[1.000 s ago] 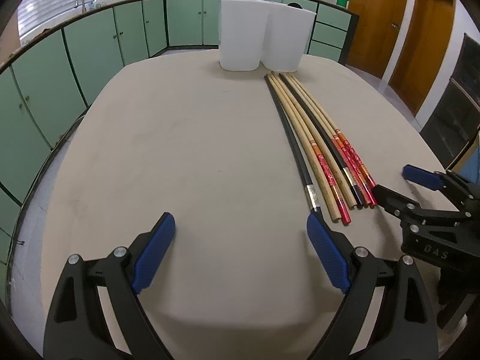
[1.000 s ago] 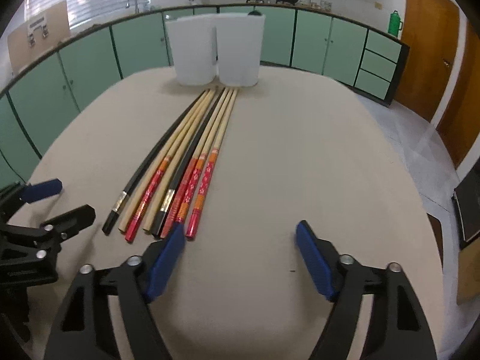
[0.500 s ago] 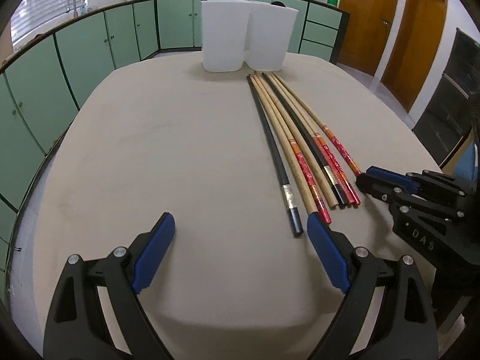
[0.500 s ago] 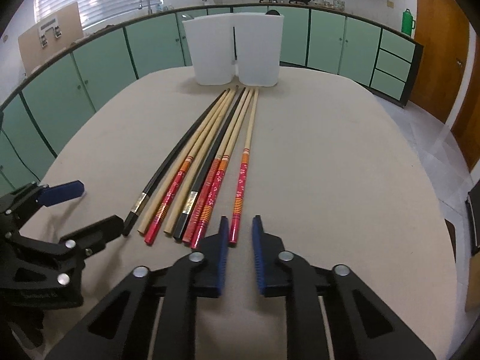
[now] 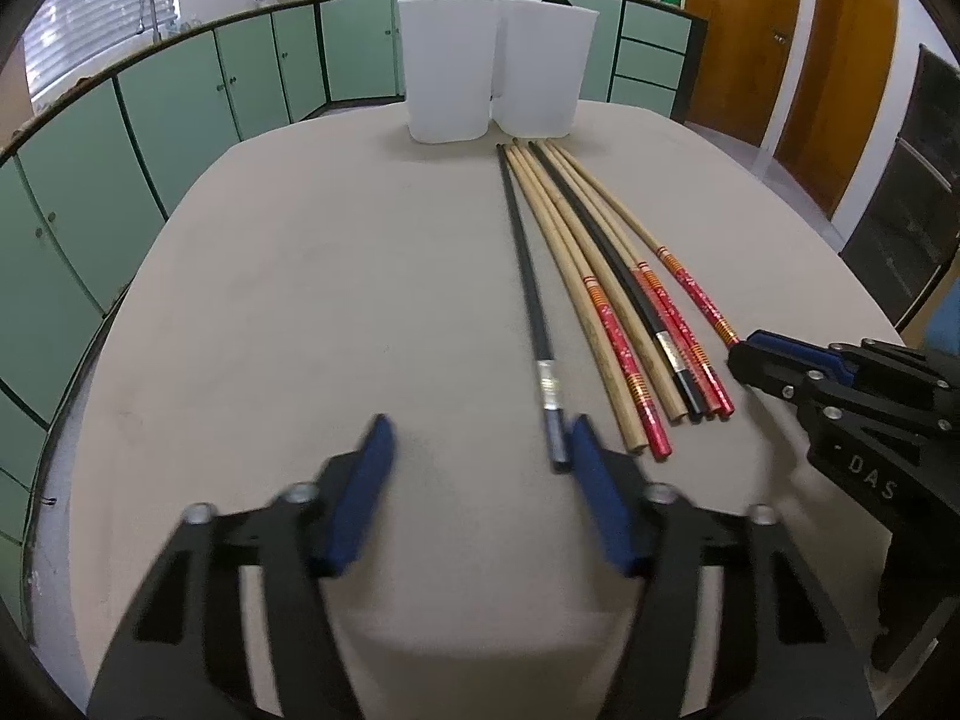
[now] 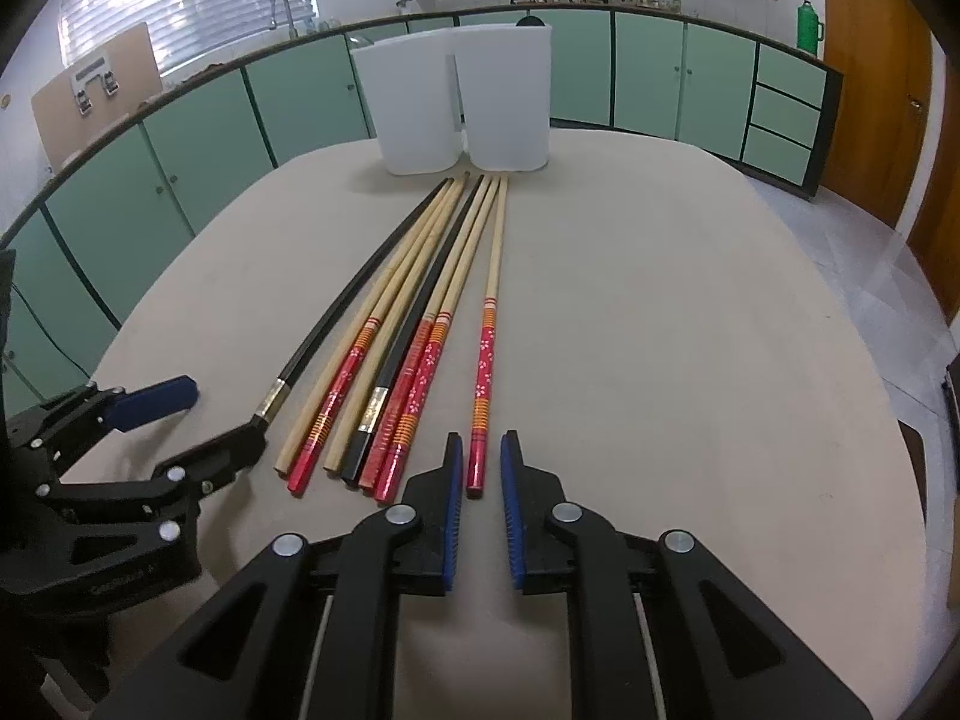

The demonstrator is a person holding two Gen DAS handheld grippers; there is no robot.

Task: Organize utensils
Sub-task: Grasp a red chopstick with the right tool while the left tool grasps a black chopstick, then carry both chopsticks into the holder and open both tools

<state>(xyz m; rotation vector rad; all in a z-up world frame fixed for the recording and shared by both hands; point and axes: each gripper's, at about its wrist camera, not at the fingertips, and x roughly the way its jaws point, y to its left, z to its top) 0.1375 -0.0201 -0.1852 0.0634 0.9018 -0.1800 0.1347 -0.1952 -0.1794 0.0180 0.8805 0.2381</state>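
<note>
Several long chopsticks lie side by side on the beige table (image 5: 300,300). The leftmost is black (image 5: 528,276) (image 6: 336,312). The rightmost wooden one with a red patterned end (image 6: 489,324) (image 5: 666,255) lies a little apart. My right gripper (image 6: 482,456) is narrowed to a small gap, and the red end sits between its blue pads without touching them. My left gripper (image 5: 477,441) is open, with its right pad beside the black chopstick's near end. Two white containers (image 5: 492,90) (image 6: 462,102) stand at the far end of the table.
Green kitchen cabinets (image 5: 180,114) curve behind the table. Wooden doors (image 5: 798,48) are at the right. Bare tabletop lies left of the chopsticks and right of them (image 6: 690,330).
The right gripper closed from wide open to a narrow gap and came up around the rightmost chopstick's end. The left gripper narrowed and moved toward the black chopstick's near end.
</note>
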